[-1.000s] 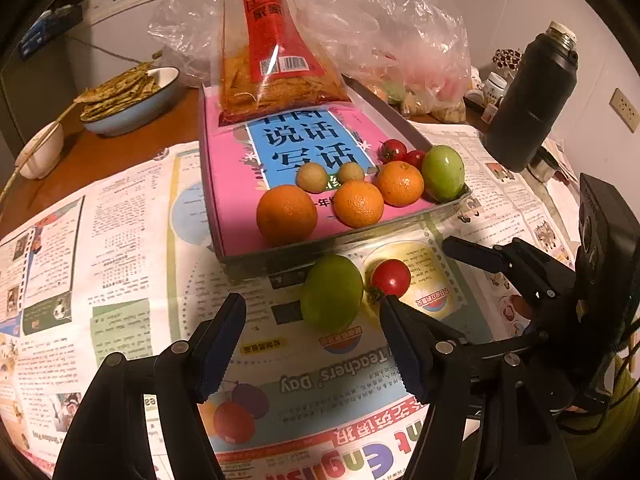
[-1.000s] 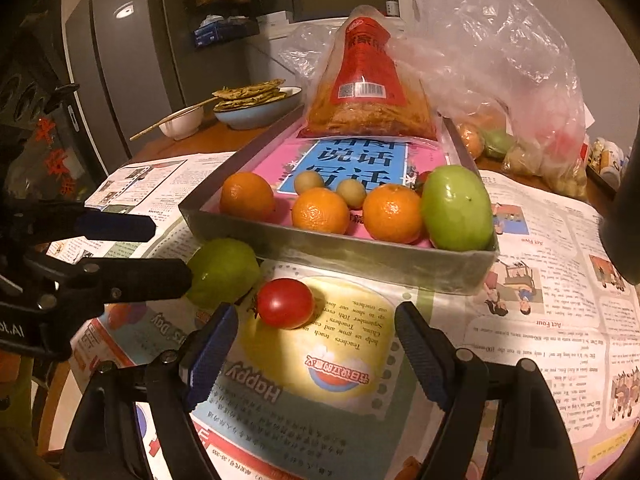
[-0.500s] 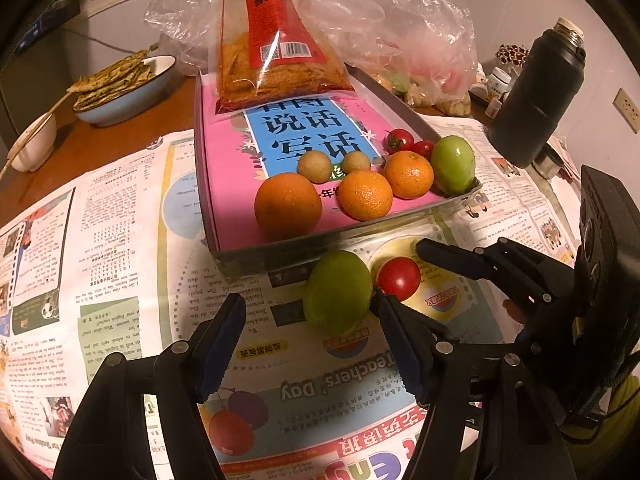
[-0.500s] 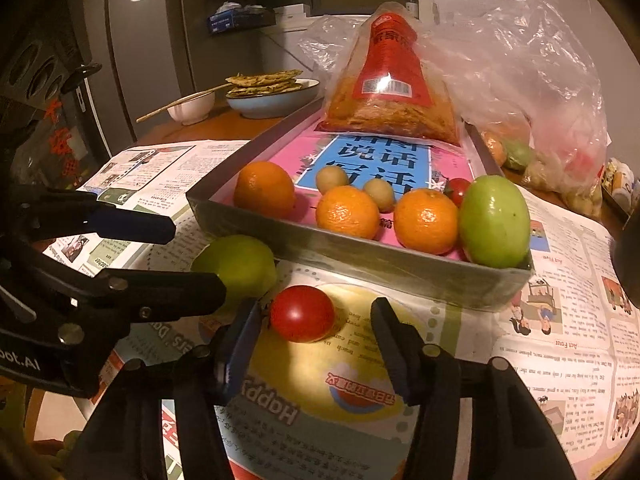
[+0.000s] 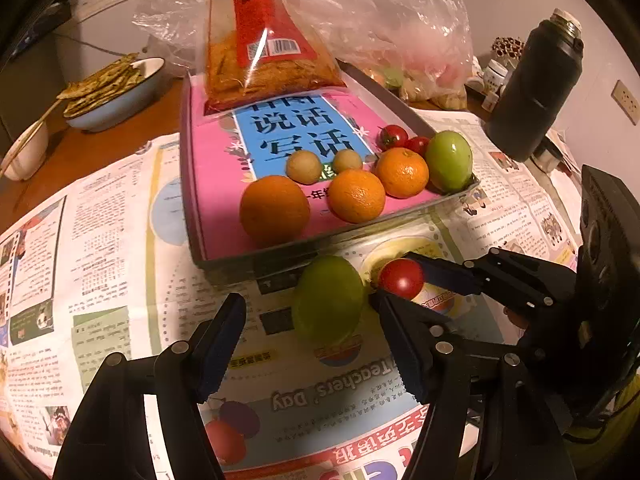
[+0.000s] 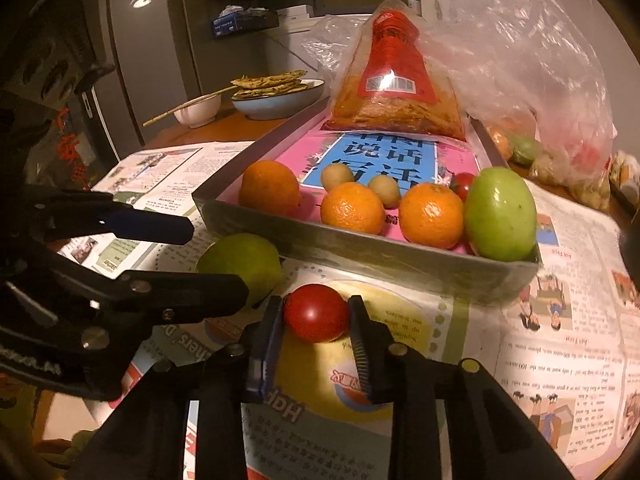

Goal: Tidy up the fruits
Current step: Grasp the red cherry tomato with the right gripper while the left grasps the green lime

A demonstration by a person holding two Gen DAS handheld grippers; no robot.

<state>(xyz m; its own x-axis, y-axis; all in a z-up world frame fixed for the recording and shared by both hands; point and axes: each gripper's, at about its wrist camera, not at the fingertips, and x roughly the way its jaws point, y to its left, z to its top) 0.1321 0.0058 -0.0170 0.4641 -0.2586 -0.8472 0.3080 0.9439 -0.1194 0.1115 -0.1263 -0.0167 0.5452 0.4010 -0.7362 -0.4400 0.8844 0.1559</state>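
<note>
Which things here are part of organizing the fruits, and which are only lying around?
Part of the job:
red tomato, in the right gripper
green fruit on the newspaper
tray of fruit

Lying around:
snack bag
black flask
bowl of flatbread

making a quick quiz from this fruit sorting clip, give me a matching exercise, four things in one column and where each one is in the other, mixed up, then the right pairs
Things
1. red tomato
2. green fruit outside the tray
3. snack bag
4. black flask

Places
A. standing on the table beside the tray
B. lying on the far end of the tray
C. between the open fingers of the left gripper, on the newspaper
D. clamped in the right gripper

Pairs: 1-D, 2-C, 3-B, 4-A
</note>
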